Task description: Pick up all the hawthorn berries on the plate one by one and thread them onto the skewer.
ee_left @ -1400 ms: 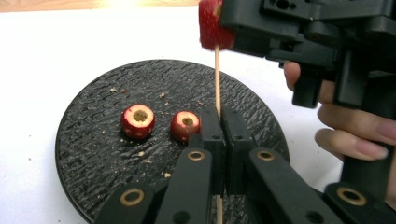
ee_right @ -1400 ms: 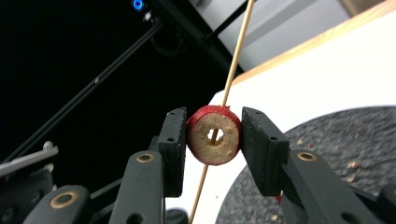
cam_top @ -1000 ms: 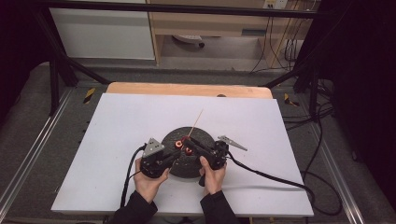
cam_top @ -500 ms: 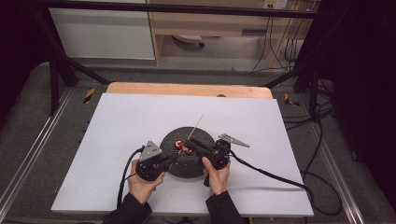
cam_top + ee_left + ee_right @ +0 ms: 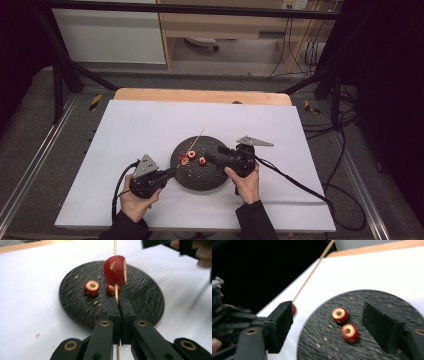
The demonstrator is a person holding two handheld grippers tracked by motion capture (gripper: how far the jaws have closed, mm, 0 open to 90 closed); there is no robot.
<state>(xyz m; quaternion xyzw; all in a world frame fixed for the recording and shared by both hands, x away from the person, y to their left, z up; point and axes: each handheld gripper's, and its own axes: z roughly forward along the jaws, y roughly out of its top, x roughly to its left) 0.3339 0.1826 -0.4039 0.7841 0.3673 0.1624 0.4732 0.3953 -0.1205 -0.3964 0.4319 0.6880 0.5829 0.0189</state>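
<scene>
Setting: white table [image 5: 150, 125] at frame centre, wooden strip along its far edge, dark floor and cables around.
Plate [image 5: 220, 181]: round, black, textured; centre of the high view, flecked with crumbs.
Left gripper [image 5: 172, 173]: lower left of the high view; jaws shut tight on the lower part of the skewer [image 5: 116, 293].
Skewer: thin wood, running up and away past the top edge of the left gripper view.
Skewered piece [image 5: 115, 270]: red fruit chunk threaded on the stick, above the plate, upper centre of the left gripper view.
Loose pieces [image 5: 340, 315] [image 5: 350, 333]: two red cored rounds lying on the plate, near each other, not touching.
Right gripper [image 5: 211, 156]: right of centre, over the plate; jaws just parted, nothing between the pads, both rounds visible in the gap.
Risk: tilted stick, so possible slide of the threaded chunk; rounds small and smooth, so possible roll or squirt from an off-centre pinch.
</scene>
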